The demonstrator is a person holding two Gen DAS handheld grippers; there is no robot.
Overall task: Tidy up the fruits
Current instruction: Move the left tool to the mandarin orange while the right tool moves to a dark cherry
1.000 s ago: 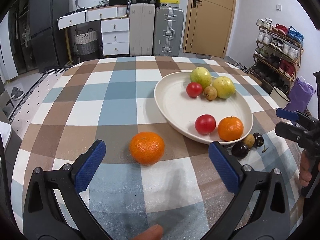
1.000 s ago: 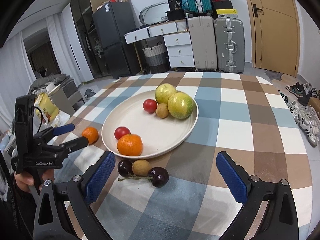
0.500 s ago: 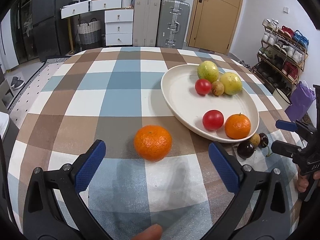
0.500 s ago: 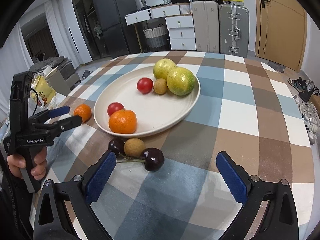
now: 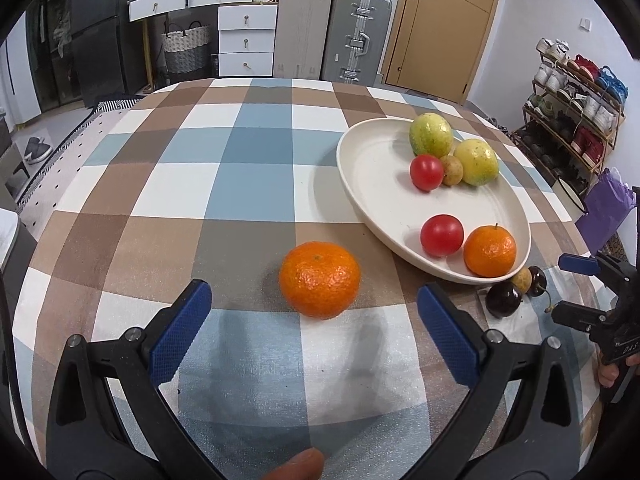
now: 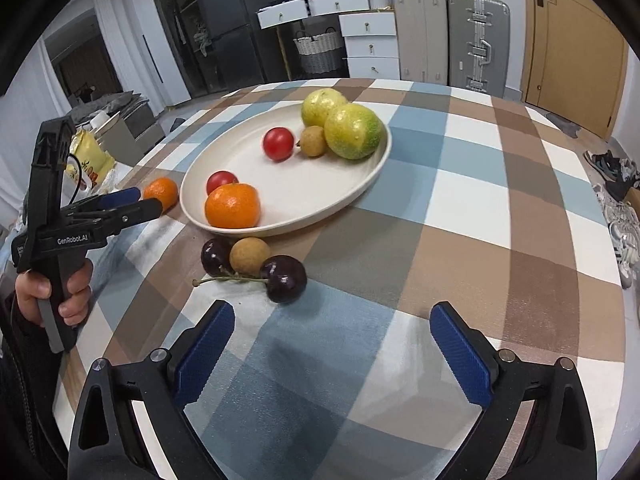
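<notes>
Spread wide: left tongs [image 5: 314, 322] just short of loose orange [image 5: 319, 279] on table [image 5: 248, 184]; right tongs [image 6: 334, 346], likewise spread, near cherries [image 6: 283, 278], seemingly untouched.

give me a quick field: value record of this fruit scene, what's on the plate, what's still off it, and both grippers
plate: cream, on checked tablecloth
on plate: two green-yellow fruits, two tomatoes, small brown fruit, orange
off plate: loose orange, two dark cherries and a brown longan by the near rim
left gripper: open, loose orange just ahead of its fingers
right gripper: open, facing the cherries, holding nothing
</notes>
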